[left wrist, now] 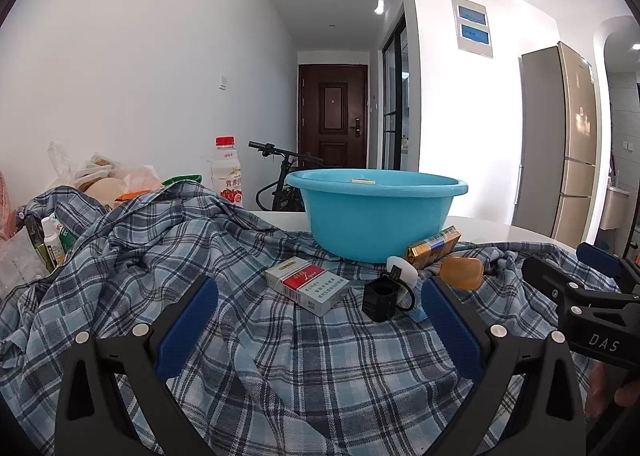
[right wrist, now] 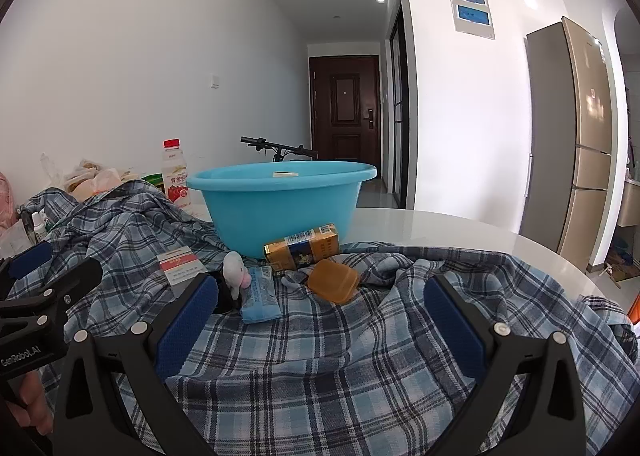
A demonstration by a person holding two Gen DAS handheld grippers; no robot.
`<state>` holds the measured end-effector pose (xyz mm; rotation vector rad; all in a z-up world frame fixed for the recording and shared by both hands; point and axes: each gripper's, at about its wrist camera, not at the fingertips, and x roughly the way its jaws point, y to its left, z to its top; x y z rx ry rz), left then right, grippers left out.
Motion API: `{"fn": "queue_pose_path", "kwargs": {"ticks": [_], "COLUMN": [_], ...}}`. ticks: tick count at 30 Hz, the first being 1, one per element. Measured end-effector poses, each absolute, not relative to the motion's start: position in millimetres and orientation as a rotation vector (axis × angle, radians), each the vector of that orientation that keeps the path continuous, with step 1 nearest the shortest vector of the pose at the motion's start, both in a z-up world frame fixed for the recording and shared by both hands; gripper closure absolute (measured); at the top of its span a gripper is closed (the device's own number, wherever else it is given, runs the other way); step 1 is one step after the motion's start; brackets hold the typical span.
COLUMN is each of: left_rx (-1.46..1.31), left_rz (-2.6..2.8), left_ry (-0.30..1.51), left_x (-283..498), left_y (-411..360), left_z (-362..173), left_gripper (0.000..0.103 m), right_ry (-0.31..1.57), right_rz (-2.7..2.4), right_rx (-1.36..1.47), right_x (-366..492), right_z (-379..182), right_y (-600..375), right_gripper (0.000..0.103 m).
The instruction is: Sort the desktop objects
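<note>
A blue plastic basin stands on a plaid cloth. In front of it lie a red-and-white cigarette pack, a gold cigarette pack, an amber soap-like block, a small black cap-shaped item, a white plush figure and a light blue packet. My left gripper is open, nothing between its fingers, short of the red pack. My right gripper is open too, just short of the amber block.
A drink bottle with a red cap stands left of the basin. Bags, small bottles and packets crowd the far left. White tabletop shows on the right. A bicycle, a door and a fridge stand beyond.
</note>
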<state>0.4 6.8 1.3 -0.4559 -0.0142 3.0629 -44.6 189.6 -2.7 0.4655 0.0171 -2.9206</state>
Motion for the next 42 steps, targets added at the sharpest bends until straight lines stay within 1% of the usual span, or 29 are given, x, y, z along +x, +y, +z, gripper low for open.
{"fn": "queue_pose_path", "kwargs": {"ticks": [37, 42], "left_rx": [-0.464, -0.474], "left_rz": [3.069, 3.134], "left_ry": [-0.015, -0.03], "left_x": [-2.3, -2.5], "left_y": [7.0, 6.9], "left_z": [-2.1, -2.0], "left_gripper": [0.0, 0.0], "right_ry": [0.015, 0.016], "right_rz": [-2.92, -2.913], "right_rx": [0.475, 0.476], "right_x": [-46.5, -46.4], "right_z": [-3.9, -3.9], "right_y": [190.4, 190.5], "right_gripper": [0.0, 0.0]}}
